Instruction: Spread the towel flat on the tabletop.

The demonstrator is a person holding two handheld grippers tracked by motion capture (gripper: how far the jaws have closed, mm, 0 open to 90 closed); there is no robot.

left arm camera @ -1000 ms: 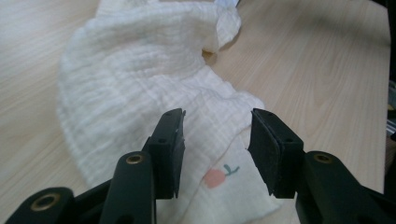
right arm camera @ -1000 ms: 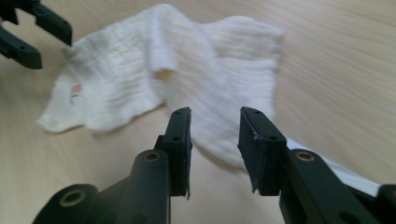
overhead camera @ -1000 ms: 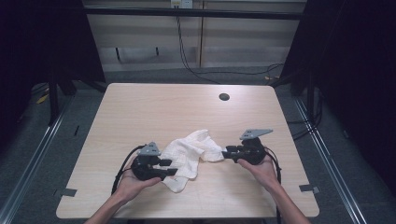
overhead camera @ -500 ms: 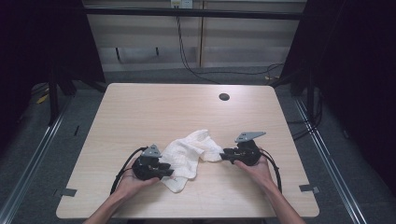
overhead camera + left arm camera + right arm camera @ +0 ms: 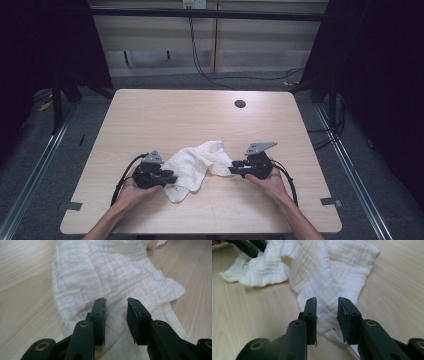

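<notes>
A crumpled white cloth [image 5: 192, 162] lies on the wooden table [image 5: 175, 115] near its front edge. My left gripper [image 5: 172, 176] is at the cloth's left end, low over it. In the left gripper view the jaws [image 5: 116, 302] stand apart with cloth [image 5: 112, 272] under and between them, and the pads do not press it. My right gripper [image 5: 232, 169] is at the cloth's right end. Its jaws [image 5: 327, 301] also stand apart over a cloth corner [image 5: 332, 267]. Both pairs of jaws have just been closing.
A dark round hole [image 5: 240, 103] sits in the table's far right part. Bits of tape mark the front corners [image 5: 72, 205] [image 5: 330, 202]. The left gripper's jaws [image 5: 249, 246] show at the top left of the right gripper view. Floor rails run along both sides.
Both hands have sunk a little toward the table at the cloth's two ends. The cloth lies much as it did.
</notes>
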